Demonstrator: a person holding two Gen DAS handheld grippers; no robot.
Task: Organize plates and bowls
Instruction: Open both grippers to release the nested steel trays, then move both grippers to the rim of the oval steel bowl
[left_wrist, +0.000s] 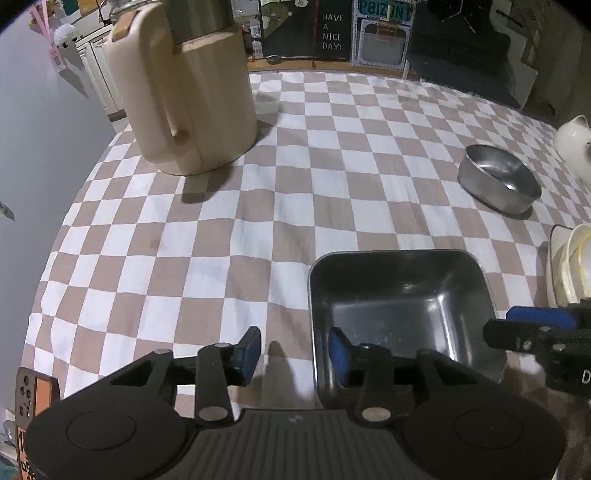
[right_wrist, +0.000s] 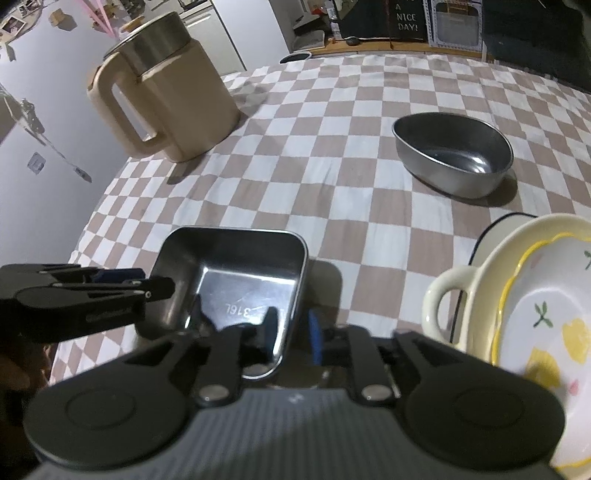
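Square steel tray (left_wrist: 402, 306) on checked cloth (left_wrist: 258, 206), straddled at its left wall by left tongs (left_wrist: 295, 354) and right wall by right tongs (right_wrist: 291, 334), both released, pads apart from metal. Oval bowl (right_wrist: 454, 155) at two o'clock; stacked plates (right_wrist: 535, 314) at three.

Dim indoor light, soft shadows, fisheye-warped edges, blurred near corners.

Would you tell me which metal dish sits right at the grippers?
The square steel tray; both grippers straddle its walls, while the round steel bowl sits farther back.
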